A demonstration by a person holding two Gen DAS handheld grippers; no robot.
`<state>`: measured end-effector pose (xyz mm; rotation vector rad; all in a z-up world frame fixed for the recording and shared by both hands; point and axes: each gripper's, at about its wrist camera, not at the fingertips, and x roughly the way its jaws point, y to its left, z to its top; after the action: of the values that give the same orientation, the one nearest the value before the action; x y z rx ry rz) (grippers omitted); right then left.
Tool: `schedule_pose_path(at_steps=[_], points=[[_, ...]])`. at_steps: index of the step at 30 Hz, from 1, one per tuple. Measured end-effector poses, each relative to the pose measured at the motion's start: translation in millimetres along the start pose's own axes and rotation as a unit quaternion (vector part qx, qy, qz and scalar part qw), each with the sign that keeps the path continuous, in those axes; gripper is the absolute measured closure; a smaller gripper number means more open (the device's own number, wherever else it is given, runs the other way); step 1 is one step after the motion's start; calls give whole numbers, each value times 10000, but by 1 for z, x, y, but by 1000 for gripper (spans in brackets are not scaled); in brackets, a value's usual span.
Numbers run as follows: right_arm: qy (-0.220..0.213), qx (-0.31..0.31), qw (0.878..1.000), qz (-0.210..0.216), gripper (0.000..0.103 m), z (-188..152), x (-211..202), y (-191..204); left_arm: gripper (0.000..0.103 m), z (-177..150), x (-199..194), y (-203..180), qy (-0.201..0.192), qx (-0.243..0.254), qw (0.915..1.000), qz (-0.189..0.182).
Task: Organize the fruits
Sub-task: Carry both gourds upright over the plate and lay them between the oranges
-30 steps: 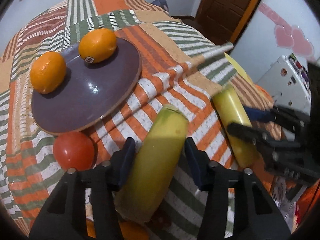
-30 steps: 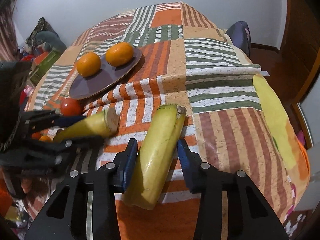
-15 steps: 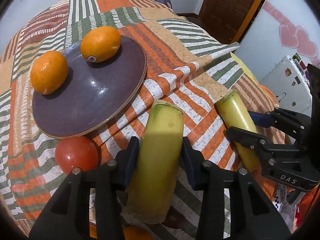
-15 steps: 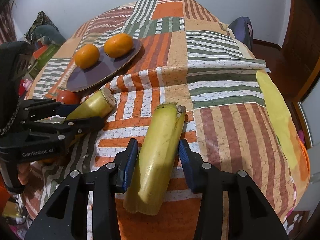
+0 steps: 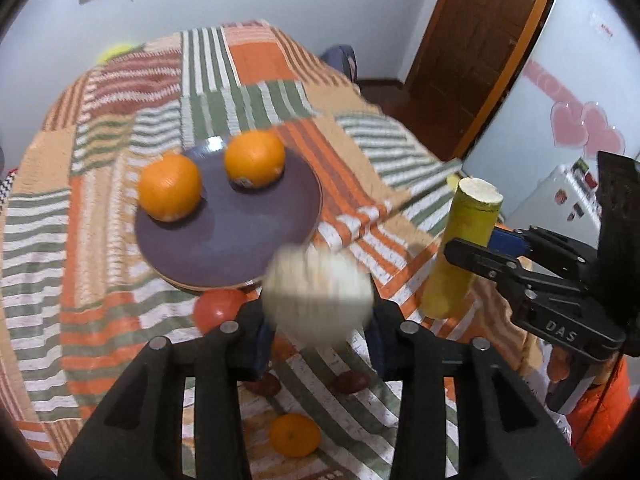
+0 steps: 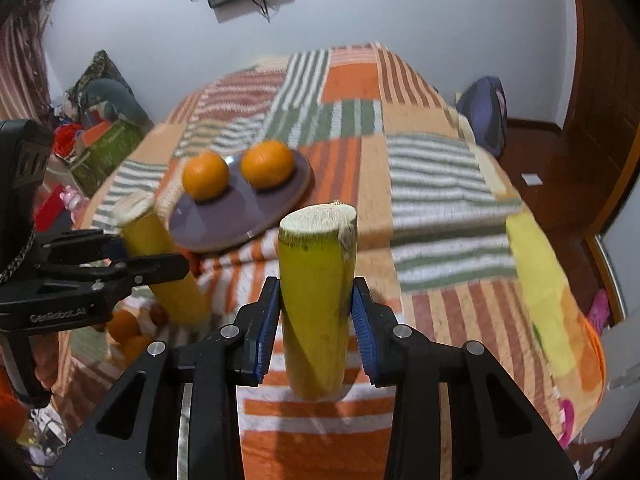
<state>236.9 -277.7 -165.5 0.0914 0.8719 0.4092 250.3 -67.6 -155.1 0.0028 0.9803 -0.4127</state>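
My left gripper (image 5: pixel 318 338) is shut on a yellow banana piece (image 5: pixel 318 296), lifted and tipped so its pale cut end faces the camera, blurred. My right gripper (image 6: pixel 316 330) is shut on a second yellow banana piece (image 6: pixel 316 300), held upright above the cloth. Each gripper shows in the other's view, the right gripper (image 5: pixel 480 248) with its banana piece (image 5: pixel 460 252) and the left gripper (image 6: pixel 160 262) with its banana piece (image 6: pixel 168 264). Two oranges (image 5: pixel 170 188) (image 5: pixel 254 159) sit on a purple plate (image 5: pixel 240 232) beyond both.
A red tomato (image 5: pixel 216 310) lies by the plate's near rim. A small orange (image 5: pixel 295 435) and dark red fruits (image 5: pixel 352 382) lie on the striped cloth (image 5: pixel 100 240) under my left gripper. A wooden door (image 5: pixel 480 40) stands at the right.
Both grippers have lifted their banana pieces off the cloth and tilted them upright. The plate now looks farther away in both views.
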Motion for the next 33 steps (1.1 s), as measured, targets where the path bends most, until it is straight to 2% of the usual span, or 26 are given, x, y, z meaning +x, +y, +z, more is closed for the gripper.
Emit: schedule_pose_path(at_steps=[7,15,25,33], points=[[-354,-145,9992,134,71,28,-6,18,65,14,-38,10,-466,-105,9988,94],[-530,-413,9973,287,71,52,3,41,65,28,-52,34,-665,-253,9969,335],[-428,-604,9958,536,71,64,36,65,65,34,-34,68,-524,-456,9962,520],[-119,-780,9951,602,71,66,68,77,65,32,-7,81,-277,-507,9968,547]])
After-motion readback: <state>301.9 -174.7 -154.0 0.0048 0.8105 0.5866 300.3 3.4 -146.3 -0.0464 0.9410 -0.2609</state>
